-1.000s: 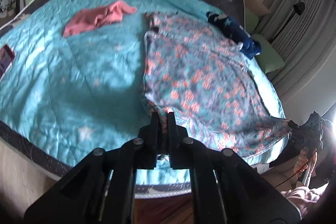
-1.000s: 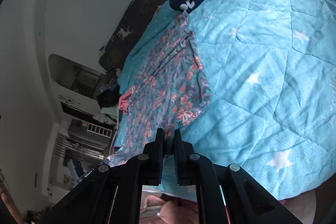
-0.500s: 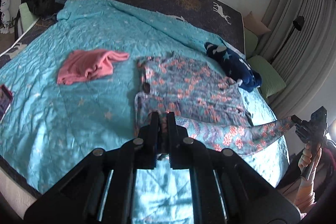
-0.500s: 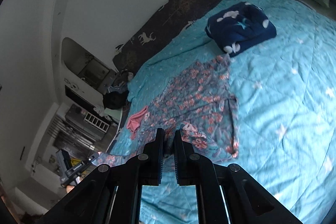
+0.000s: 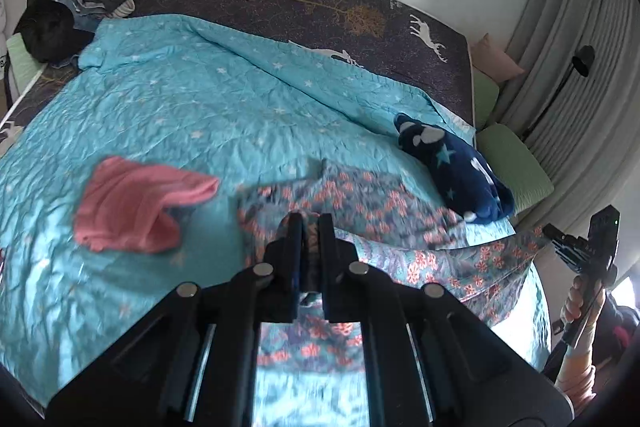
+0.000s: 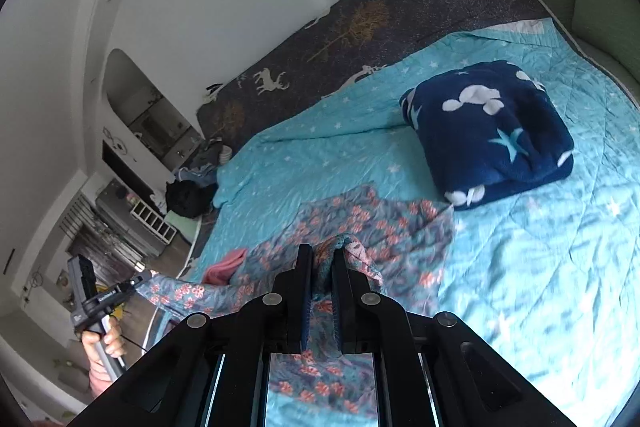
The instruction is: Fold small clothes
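Note:
A blue floral garment (image 5: 372,203) with pink flowers lies partly on the turquoise quilt (image 5: 224,111), its near edge lifted off the bed and stretched between both grippers. My left gripper (image 5: 310,223) is shut on one near corner of it. My right gripper (image 6: 322,259) is shut on the other near corner; it also shows in the left wrist view (image 5: 554,235) at the far right. The garment shows in the right wrist view (image 6: 360,223) too, and the left gripper (image 6: 140,281) holds its far end there.
A pink garment (image 5: 136,207) lies crumpled left of the floral one. A folded navy blanket (image 6: 492,131) with white shapes sits to the right. A dark deer-print sheet (image 5: 320,3) runs along the wall. Green pillows (image 5: 512,163) and grey curtains (image 5: 576,39) are at the right.
Both grippers have risen and moved forward over the bed, carrying the garment's near edge up and toward its far edge. The flat part on the quilt has grown shorter.

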Available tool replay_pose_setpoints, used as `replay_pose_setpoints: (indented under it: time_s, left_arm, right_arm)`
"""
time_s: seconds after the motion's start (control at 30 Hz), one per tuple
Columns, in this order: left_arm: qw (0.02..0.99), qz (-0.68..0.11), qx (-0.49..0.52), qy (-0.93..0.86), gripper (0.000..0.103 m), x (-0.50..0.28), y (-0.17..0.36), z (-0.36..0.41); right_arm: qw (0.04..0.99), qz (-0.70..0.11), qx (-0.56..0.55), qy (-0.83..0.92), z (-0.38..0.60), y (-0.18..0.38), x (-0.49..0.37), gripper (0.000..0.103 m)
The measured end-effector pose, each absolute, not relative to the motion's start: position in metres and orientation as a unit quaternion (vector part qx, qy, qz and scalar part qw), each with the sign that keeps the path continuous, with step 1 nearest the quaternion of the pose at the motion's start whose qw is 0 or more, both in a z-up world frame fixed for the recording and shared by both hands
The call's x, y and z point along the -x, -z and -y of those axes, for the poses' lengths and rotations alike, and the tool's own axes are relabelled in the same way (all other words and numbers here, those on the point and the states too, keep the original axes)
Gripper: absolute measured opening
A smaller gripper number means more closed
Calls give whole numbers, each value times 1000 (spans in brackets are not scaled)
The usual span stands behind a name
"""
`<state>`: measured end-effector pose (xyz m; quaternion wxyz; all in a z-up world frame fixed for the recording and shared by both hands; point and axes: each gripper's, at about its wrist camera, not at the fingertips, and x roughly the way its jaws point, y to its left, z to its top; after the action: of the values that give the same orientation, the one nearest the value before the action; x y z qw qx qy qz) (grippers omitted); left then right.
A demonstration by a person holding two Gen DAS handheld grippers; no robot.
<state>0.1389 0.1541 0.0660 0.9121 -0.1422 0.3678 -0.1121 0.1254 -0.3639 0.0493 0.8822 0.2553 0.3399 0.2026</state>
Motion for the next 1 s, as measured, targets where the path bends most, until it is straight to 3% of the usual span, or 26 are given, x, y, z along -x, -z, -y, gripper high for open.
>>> replay_pose_setpoints:
  time_s: [0.27, 0.4, 0.5, 0.6, 0.67, 0.87, 1.0]
  left_arm:
    - [890, -418, 161, 88, 9, -264, -21, -161]
    - [856, -484, 170, 59, 10, -326, 42, -164]
    - [837, -505, 205, 50, 10, -338, 66, -175]
    - [846, -486, 212, 60, 16, -323, 64, -179]
    - [855, -476, 195, 65, 30, -301, 55, -178]
    - [862, -469, 161, 102, 56, -203, 46, -174]
    - [857, -477, 159, 110, 57, -134, 52, -171]
  right_arm:
    - [878, -361, -270, -162, 373, -13, -244, 10]
    - [861, -447, -224, -94, 359, 37, -299, 25]
    - [861, -458, -201, -91, 351, 52, -297, 27]
    - [870, -443, -199, -86, 357, 47, -275, 38]
    - [878, -431, -195, -82, 364, 40, -250, 43]
    - [862, -446, -221, -93, 387, 50, -148, 55]
    - [839, -478, -237, -106, 385, 74, -84, 55]
